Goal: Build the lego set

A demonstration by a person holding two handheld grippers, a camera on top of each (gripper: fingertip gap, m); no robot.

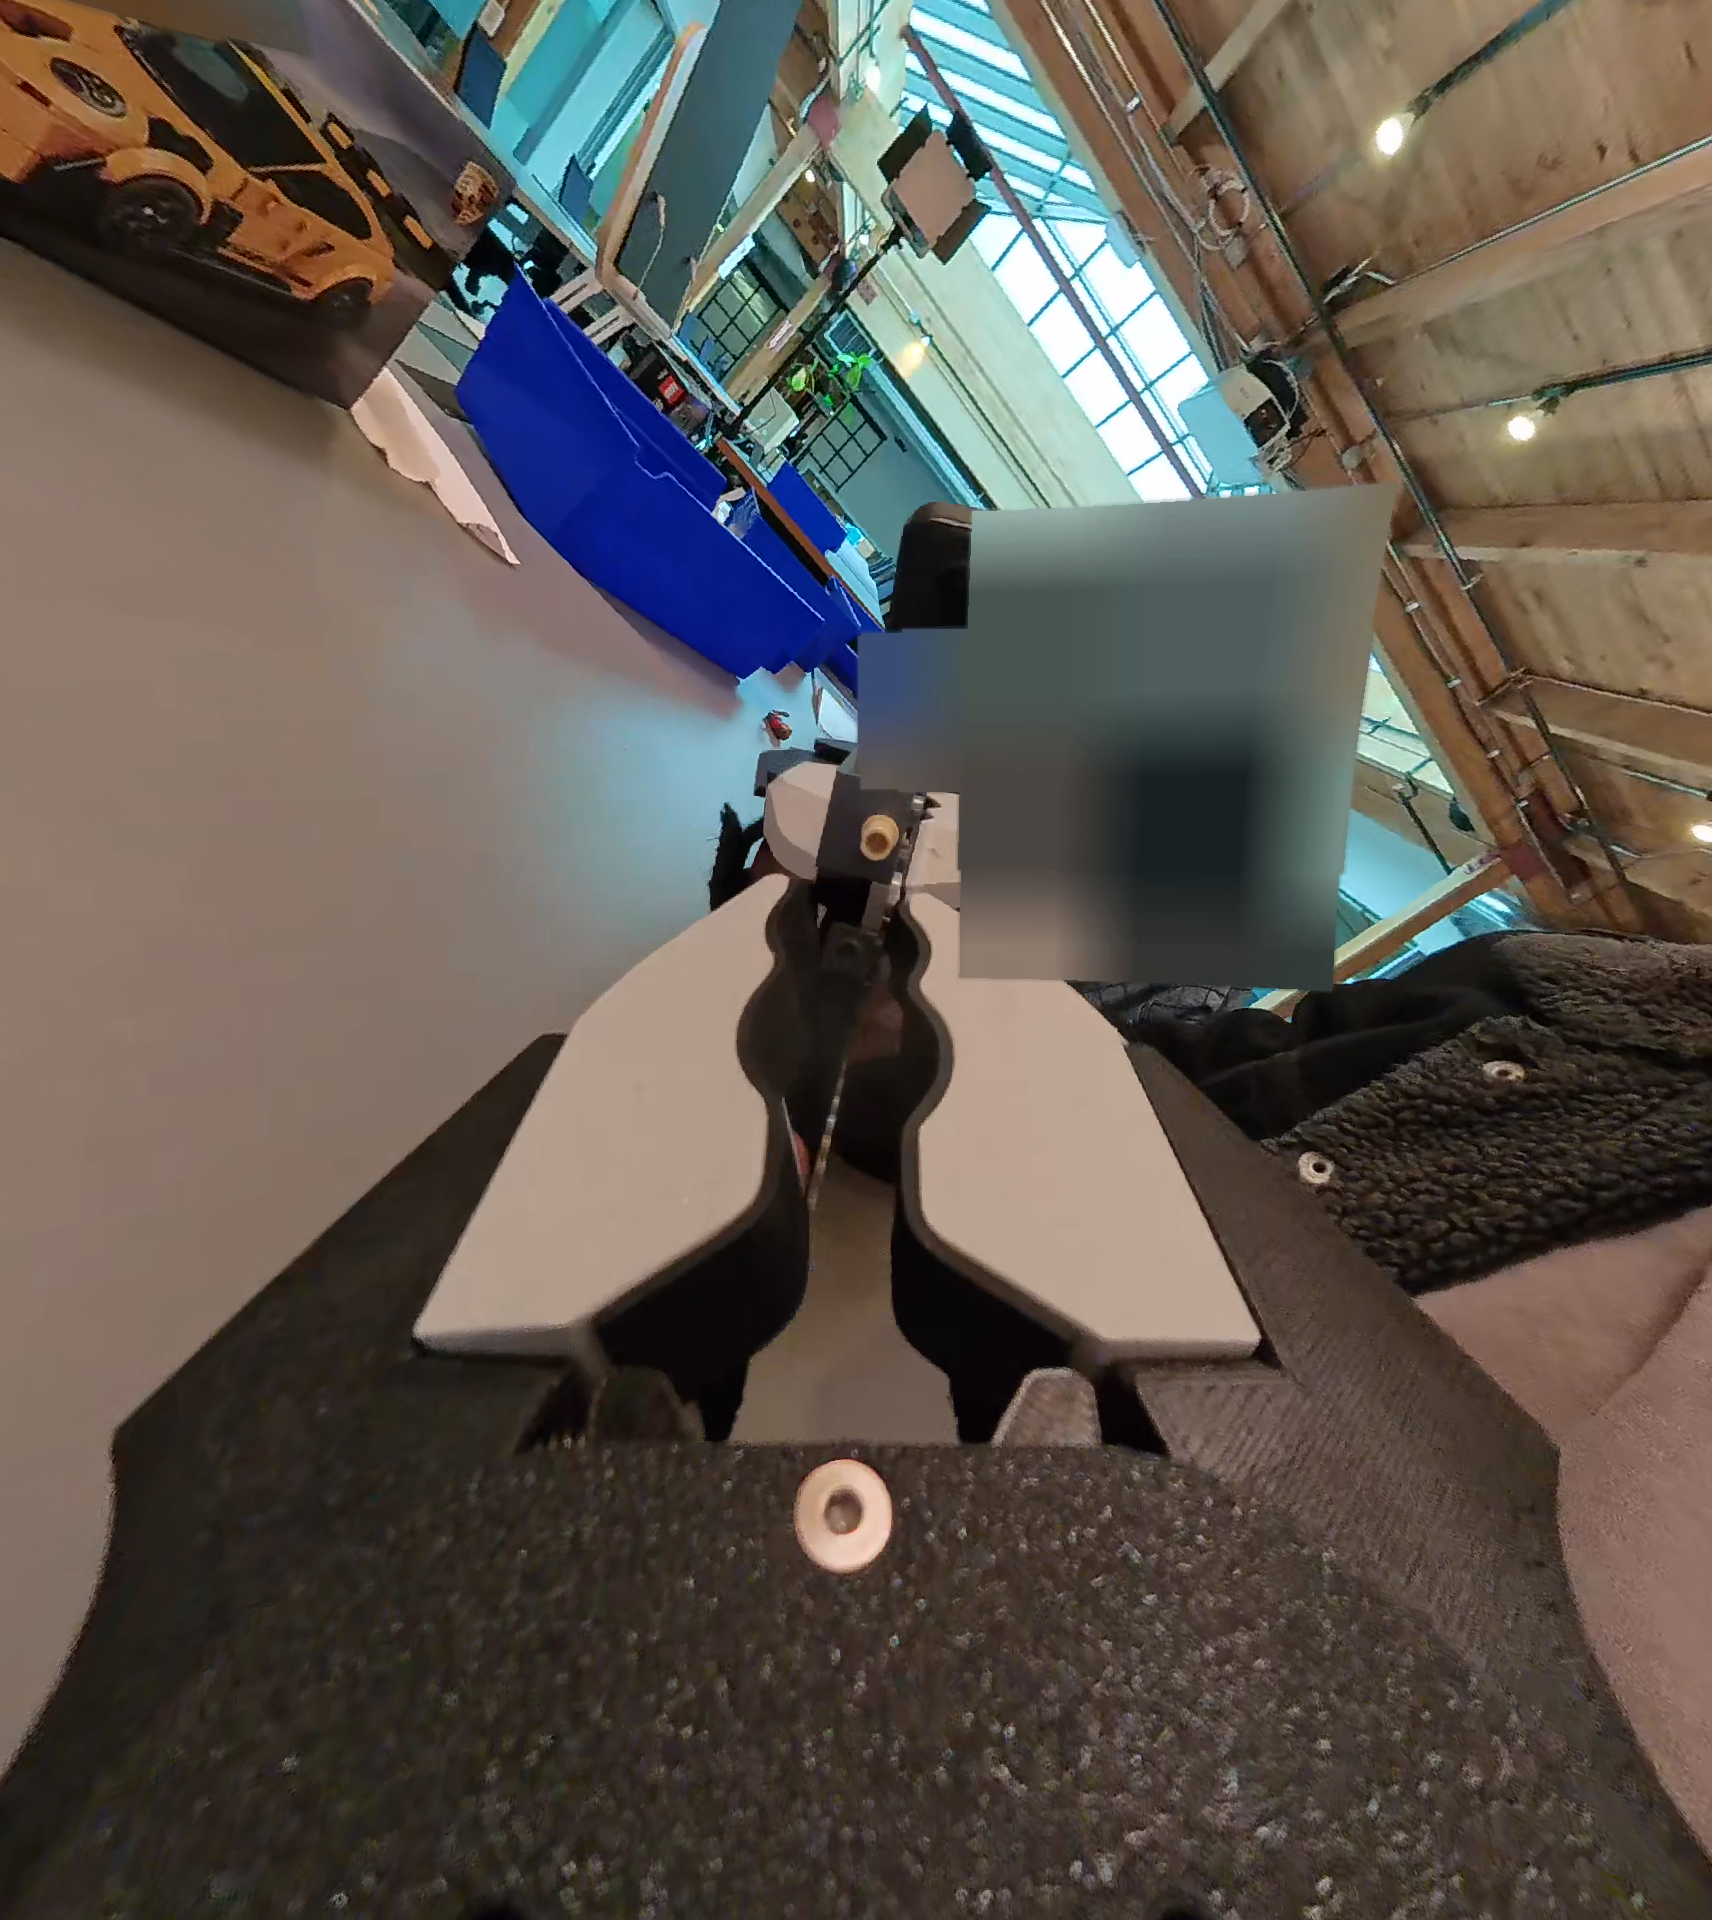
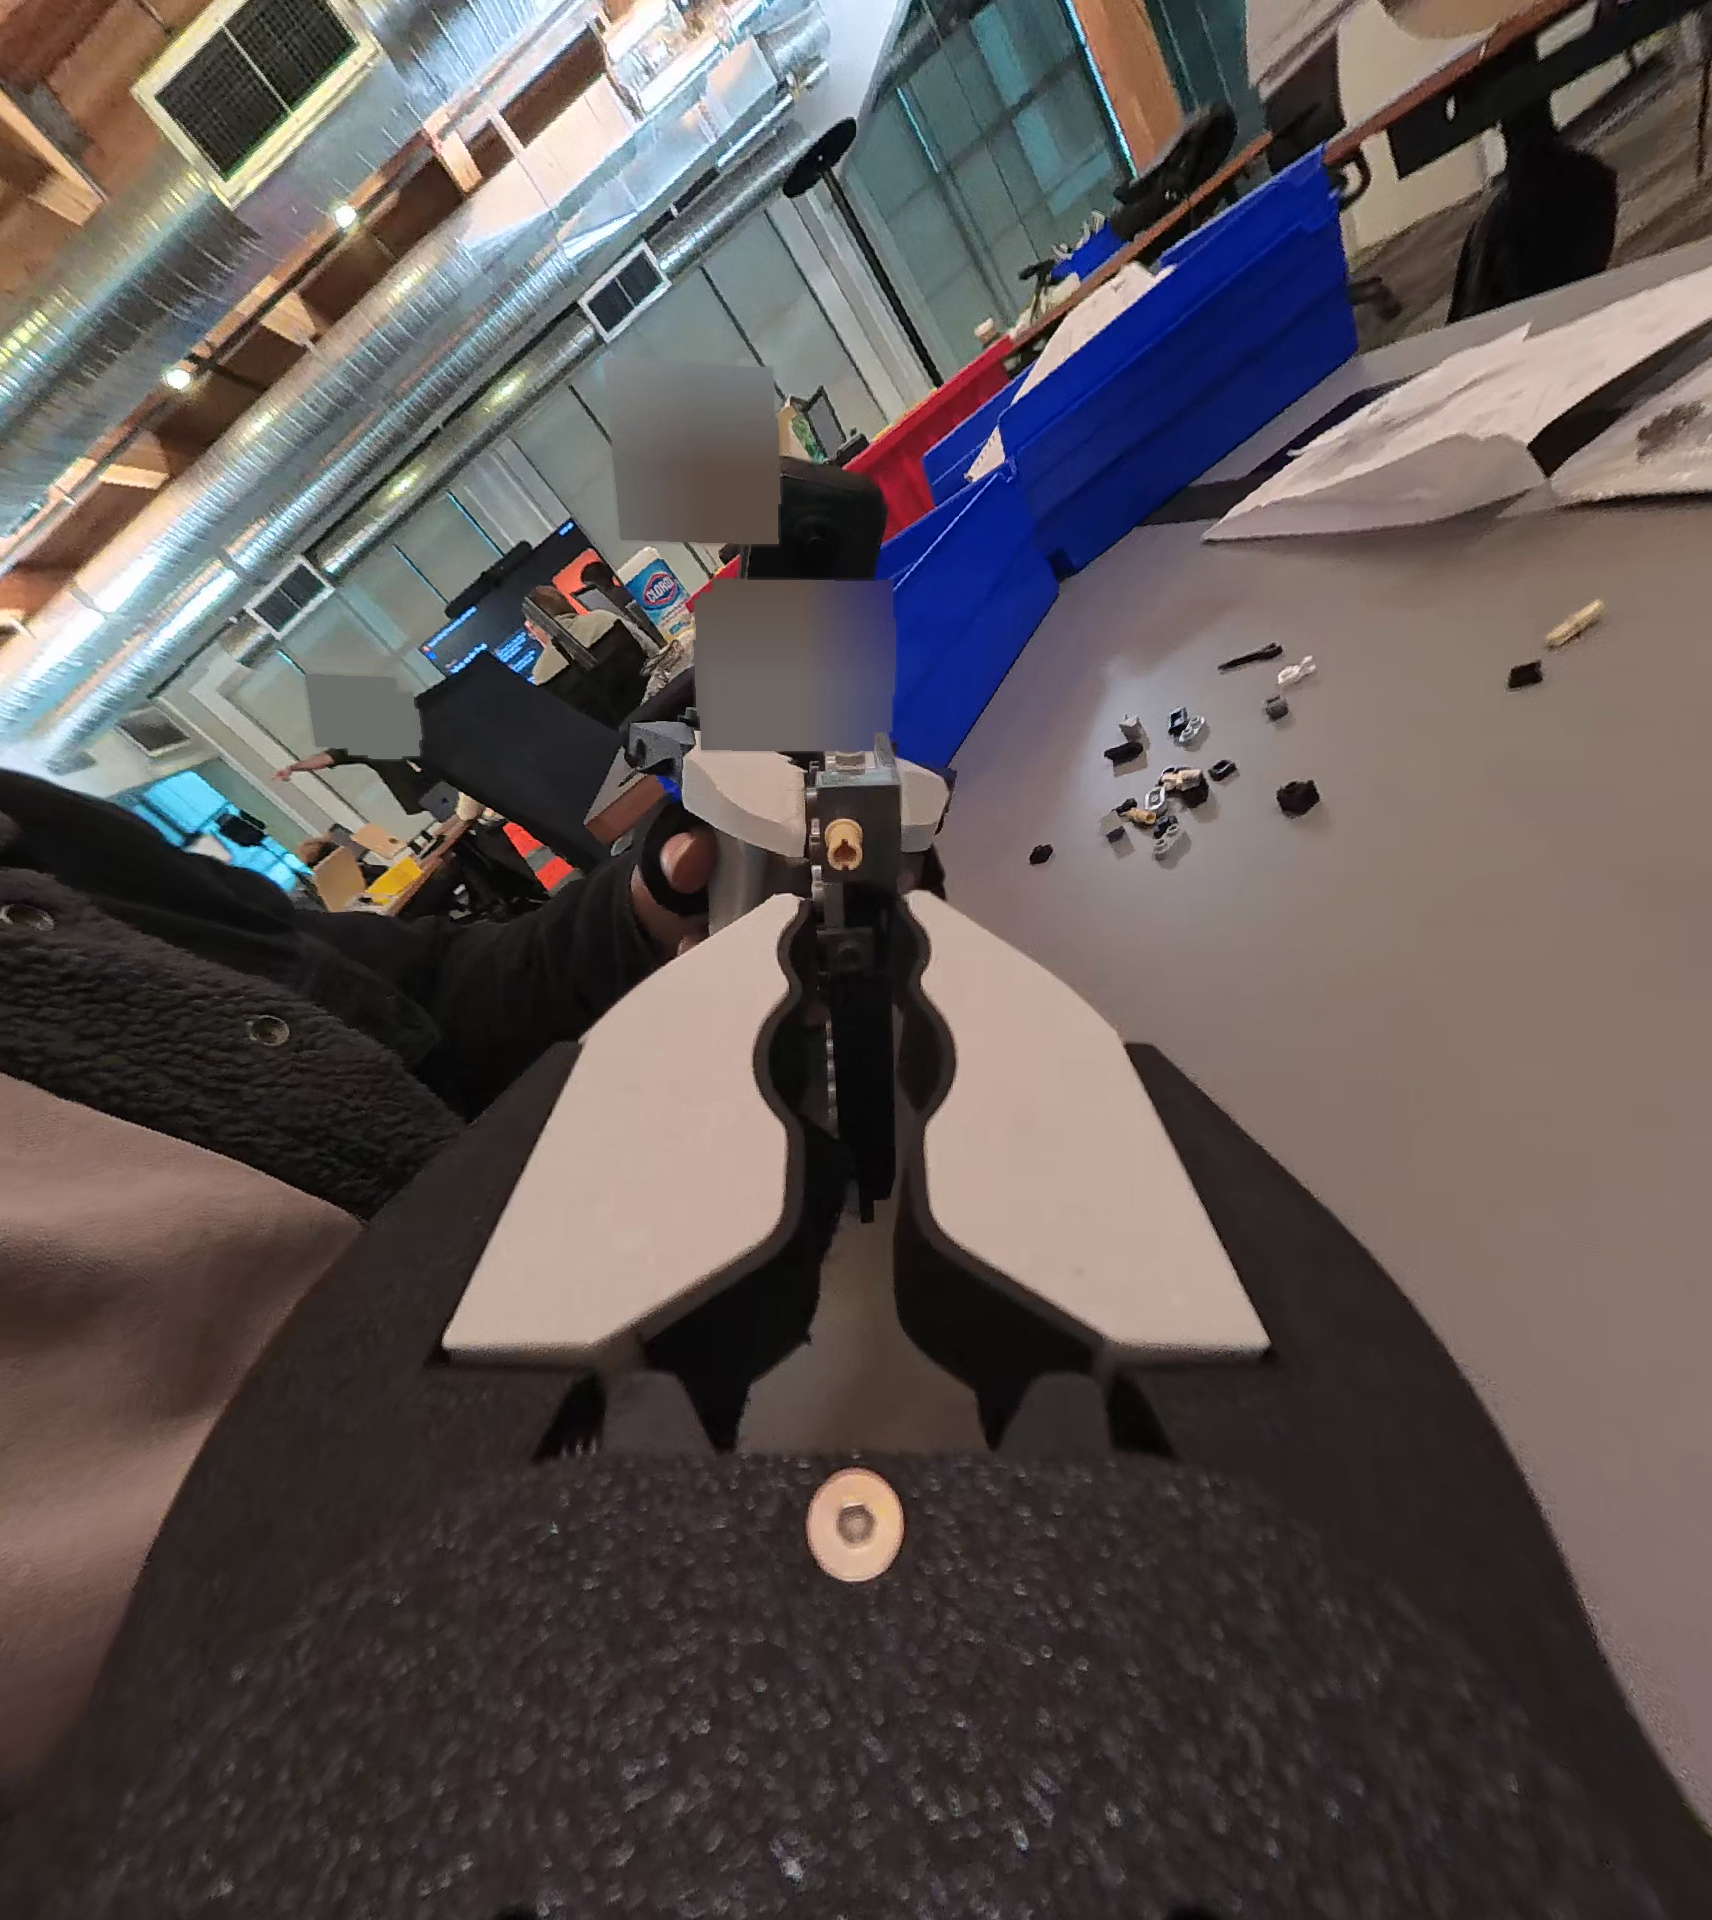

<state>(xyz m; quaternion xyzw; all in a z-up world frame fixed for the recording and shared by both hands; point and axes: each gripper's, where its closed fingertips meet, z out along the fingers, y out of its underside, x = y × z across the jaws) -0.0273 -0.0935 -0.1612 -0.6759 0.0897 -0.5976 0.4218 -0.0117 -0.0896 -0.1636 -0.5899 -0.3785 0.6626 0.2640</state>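
A small black lego assembly [image 1: 854, 951] is held in the air between both grippers, which face each other tip to tip. At its end sits a dark grey brick [image 1: 857, 826] with a tan pin [image 1: 878, 836] through it. My left gripper [image 1: 847, 920] is shut on the assembly. In the right wrist view my right gripper [image 2: 852, 920] is shut on the same assembly [image 2: 862, 1039], with the grey brick [image 2: 857, 805] and tan pin [image 2: 847, 850] just past its tips. Each view shows the other gripper's grey fingertips beyond the brick. How the parts join is hidden between the jaws.
Several loose small lego pieces [image 2: 1174, 800] lie on the grey table [image 2: 1454, 1039]. An open instruction booklet [image 2: 1517, 416] and blue bins [image 2: 1174, 416] stand behind them. The lego box [image 1: 156, 177] and a blue bin [image 1: 623, 499] show in the left wrist view. A person's black fleece sleeve [image 2: 208, 987] is close. My left and right fingertips are right by each other.
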